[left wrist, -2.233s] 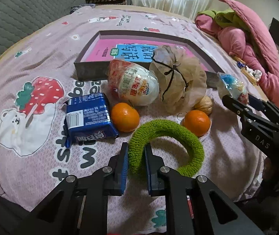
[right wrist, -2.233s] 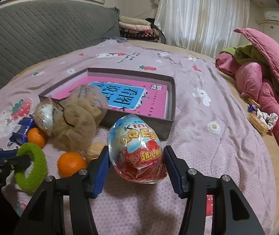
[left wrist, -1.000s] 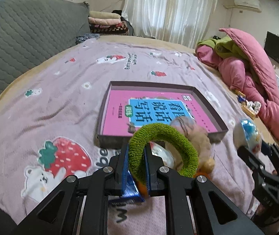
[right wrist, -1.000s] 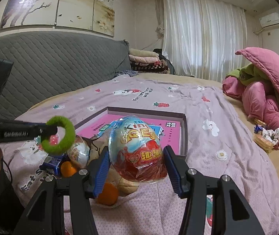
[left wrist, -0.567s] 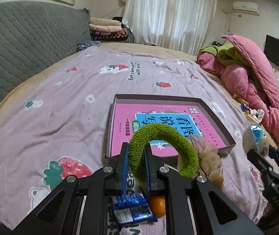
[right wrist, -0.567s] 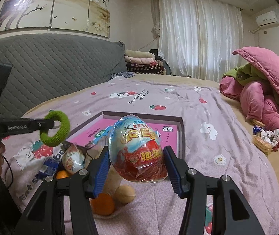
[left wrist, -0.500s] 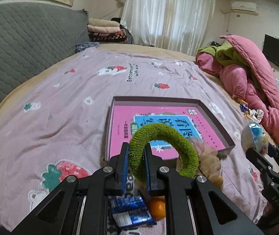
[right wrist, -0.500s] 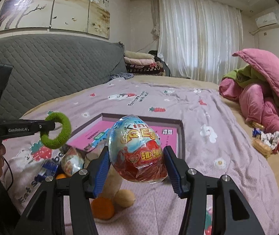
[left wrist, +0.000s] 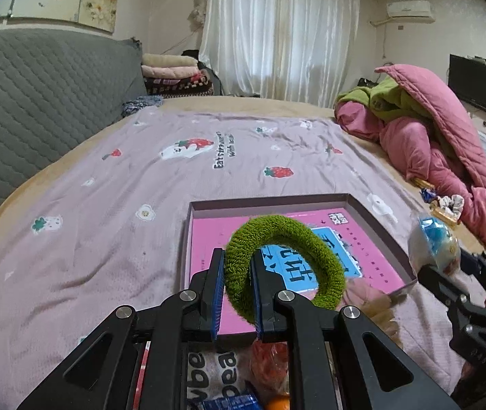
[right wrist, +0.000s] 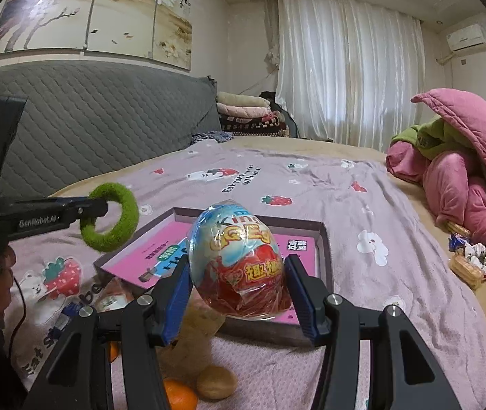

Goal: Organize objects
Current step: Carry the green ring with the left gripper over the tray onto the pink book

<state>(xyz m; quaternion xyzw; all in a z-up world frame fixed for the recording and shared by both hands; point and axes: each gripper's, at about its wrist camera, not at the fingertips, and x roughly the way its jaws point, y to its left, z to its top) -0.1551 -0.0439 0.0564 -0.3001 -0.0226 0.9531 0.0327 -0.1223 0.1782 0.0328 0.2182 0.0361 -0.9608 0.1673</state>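
My left gripper (left wrist: 237, 275) is shut on a fuzzy green ring (left wrist: 314, 256) and holds it in the air over the near left part of a shallow grey tray (left wrist: 266, 202) with a pink book inside. The ring also shows in the right wrist view (right wrist: 125, 220). My right gripper (right wrist: 236, 288) is shut on a large foil-wrapped toy egg (right wrist: 239, 259), held above the tray's near edge (right wrist: 324, 239). The egg shows at the right of the left wrist view (left wrist: 434, 249).
Below the grippers on the purple bedsheet lie an orange (right wrist: 179, 393), a walnut (right wrist: 215, 382), a tan mesh pouch (right wrist: 198, 335), a second wrapped egg (right wrist: 114, 299) and a blue snack pack (left wrist: 229, 403). Pink quilts (left wrist: 447, 157) are piled at the right. A grey sofa back (right wrist: 89, 123) stands left.
Both grippers have lifted their loads off the bed and moved forward toward the tray. The ring now hangs over the tray; the egg is near its front edge.
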